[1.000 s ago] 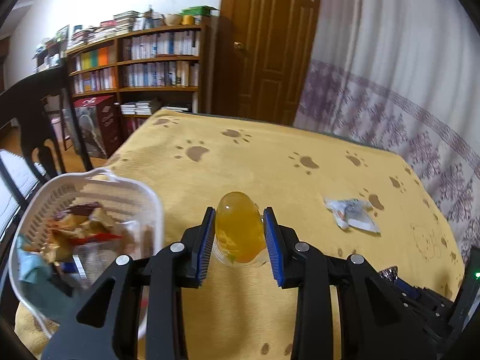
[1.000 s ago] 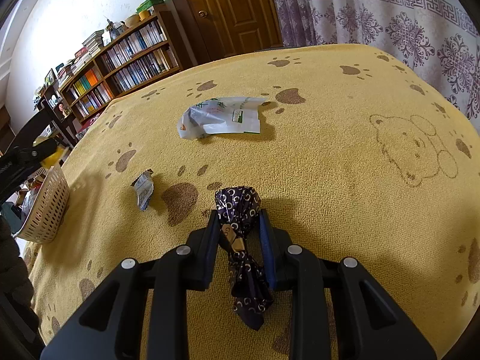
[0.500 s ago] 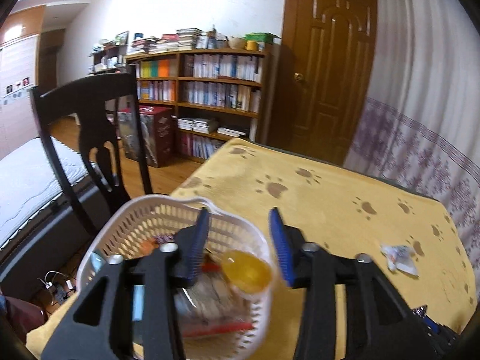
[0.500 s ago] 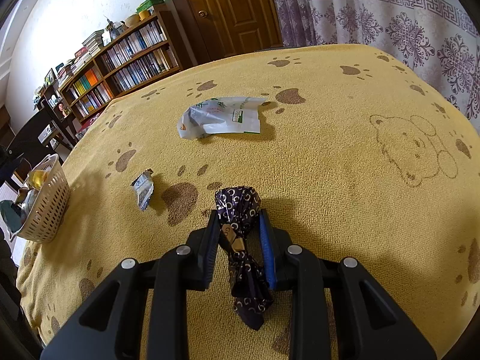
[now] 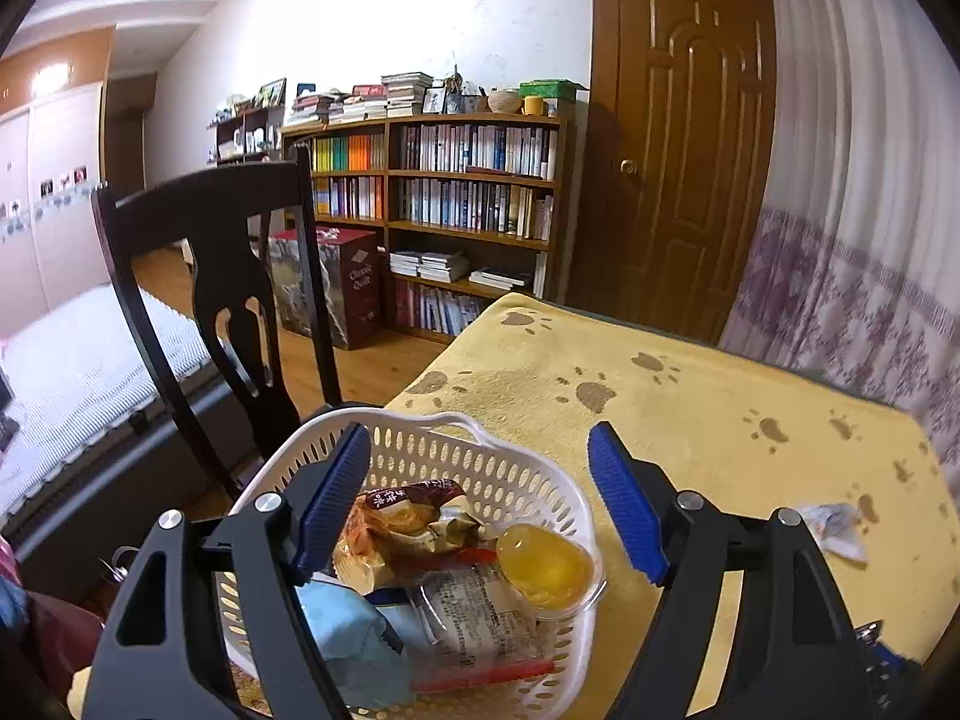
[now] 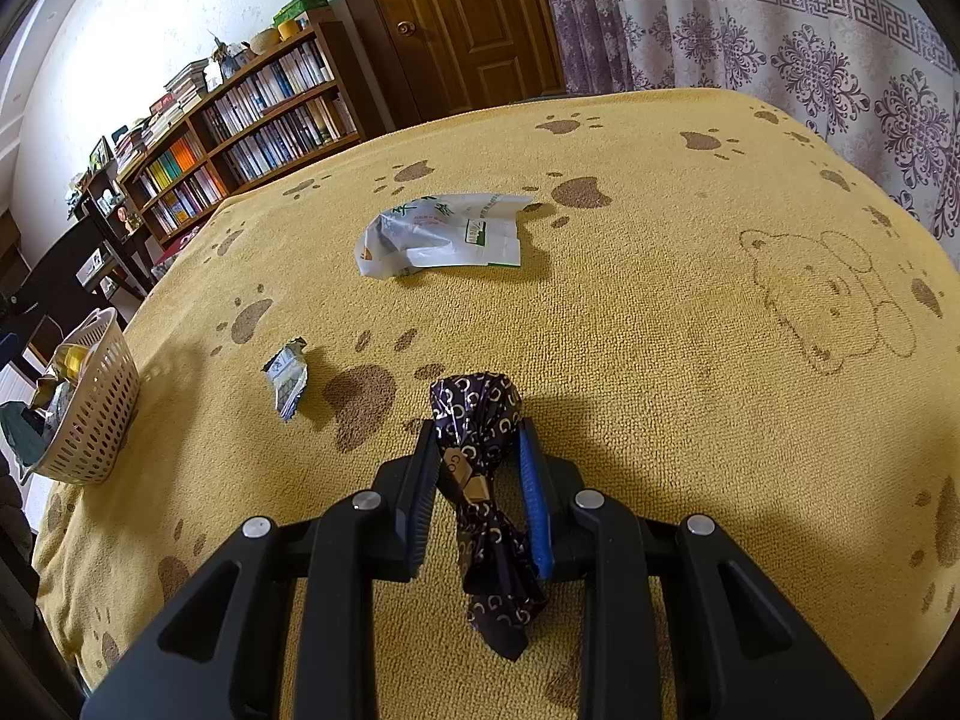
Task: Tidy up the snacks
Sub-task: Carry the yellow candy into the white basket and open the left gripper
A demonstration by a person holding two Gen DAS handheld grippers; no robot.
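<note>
A white perforated basket [image 5: 480,468] sits at the table's left corner, filled with several wrapped snacks. The yellow jelly cup [image 5: 543,564] lies inside it at the right. My left gripper [image 5: 480,498] hovers over the basket, open wide, nothing between its blue pads. In the right wrist view my right gripper [image 6: 477,474] rests low on the yellow cloth, shut on a dark purple patterned wrapped candy [image 6: 480,414]. A small silver wrapper [image 6: 288,381] and a white-green packet [image 6: 444,234] lie further out. The basket [image 6: 96,414] appears far left there.
A dark wooden chair [image 5: 216,276] stands just beyond the basket at the table's edge. A bookshelf [image 5: 456,192], a brown door [image 5: 678,144] and a patterned curtain [image 6: 810,42] border the table. The yellow paw-print cloth [image 6: 660,312] covers the table top.
My left gripper carried the jelly cup over to the basket, opened and let it drop inside. The right gripper has stayed still, holding the purple candy.
</note>
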